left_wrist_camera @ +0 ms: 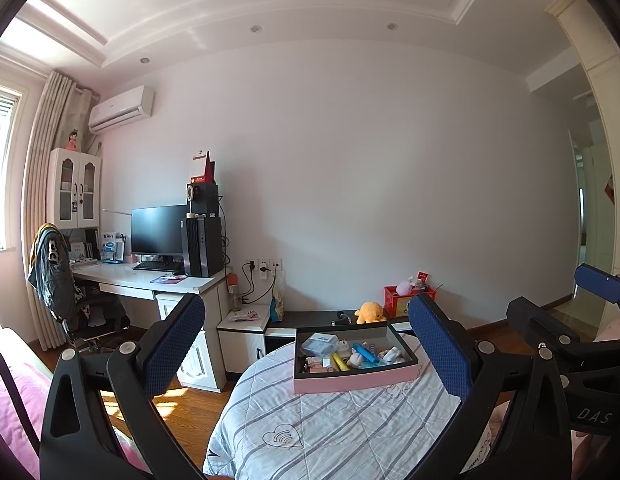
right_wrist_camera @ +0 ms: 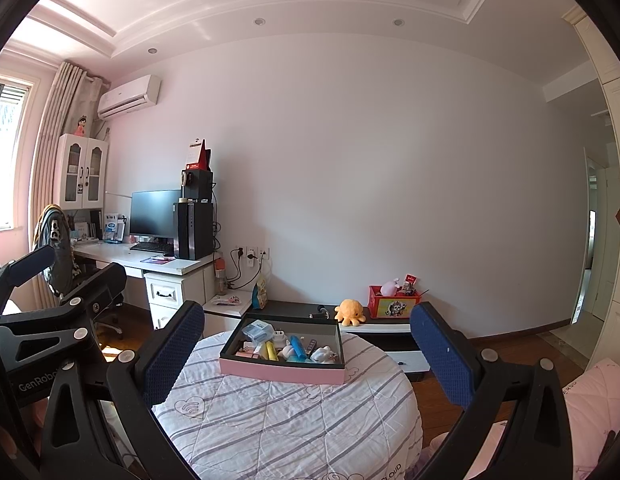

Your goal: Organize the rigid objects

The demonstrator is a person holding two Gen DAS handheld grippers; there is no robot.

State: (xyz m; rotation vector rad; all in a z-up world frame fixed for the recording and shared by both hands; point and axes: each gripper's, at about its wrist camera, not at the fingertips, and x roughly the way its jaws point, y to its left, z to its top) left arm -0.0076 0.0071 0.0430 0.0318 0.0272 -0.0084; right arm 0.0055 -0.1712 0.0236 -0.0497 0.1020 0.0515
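Note:
A pink-sided box [left_wrist_camera: 352, 382] [right_wrist_camera: 278, 372] with a dark inside lies on the striped quilt [left_wrist_camera: 334, 428] [right_wrist_camera: 286, 428] at the foot of the bed. It holds several small things: a clear case [left_wrist_camera: 319, 343] [right_wrist_camera: 257, 330], a yellow bar [left_wrist_camera: 340, 361] [right_wrist_camera: 271, 351], a blue tube [left_wrist_camera: 366, 353] [right_wrist_camera: 297, 347] and white toys [right_wrist_camera: 324, 355]. My left gripper [left_wrist_camera: 306, 344] is open and empty, held above the bed short of the box. My right gripper [right_wrist_camera: 308, 344] is open and empty too, at about the same distance. Each gripper shows at the edge of the other's view.
A low dark cabinet [left_wrist_camera: 310, 318] behind the bed carries an orange plush octopus [left_wrist_camera: 370, 312] [right_wrist_camera: 349, 311] and a red toy bin [left_wrist_camera: 402, 300] [right_wrist_camera: 392, 304]. A white desk [left_wrist_camera: 150, 280] with monitor, computer tower and chair stands at left. Wood floor lies around the bed; a doorway at far right.

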